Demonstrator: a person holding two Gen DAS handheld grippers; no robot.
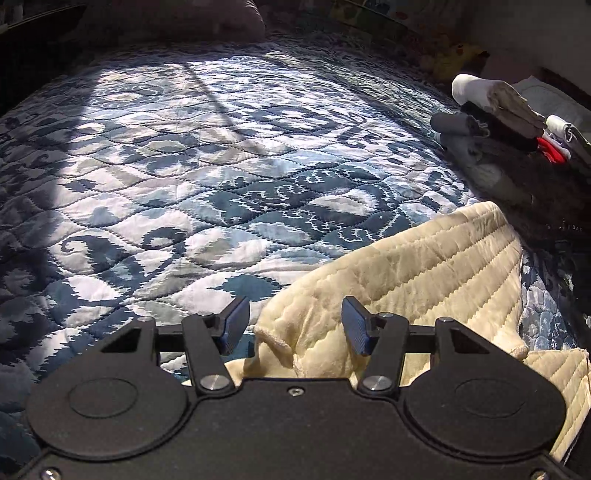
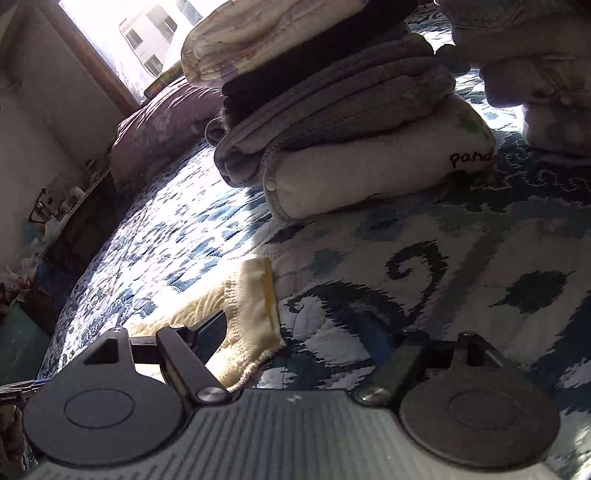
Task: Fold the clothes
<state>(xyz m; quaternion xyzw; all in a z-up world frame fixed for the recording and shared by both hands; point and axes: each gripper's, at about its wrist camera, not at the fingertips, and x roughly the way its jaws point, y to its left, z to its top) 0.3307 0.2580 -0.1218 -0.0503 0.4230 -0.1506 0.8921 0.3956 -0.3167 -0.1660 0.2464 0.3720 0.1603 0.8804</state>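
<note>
A cream quilted garment lies on the blue patterned bedspread, reaching from the lower middle to the right of the left wrist view. My left gripper is open just above its near edge, and a raised fold of the fabric sits between the two fingers. In the right wrist view, one corner of the cream garment lies flat on the bedspread. My right gripper hangs open over that corner. Its left finger rests beside the cloth; the right fingertip is hard to make out.
A stack of folded clothes, grey and dark over a white piece, stands on the bed just beyond the right gripper. The same pile shows at the right of the left view. A pillow and window lie behind.
</note>
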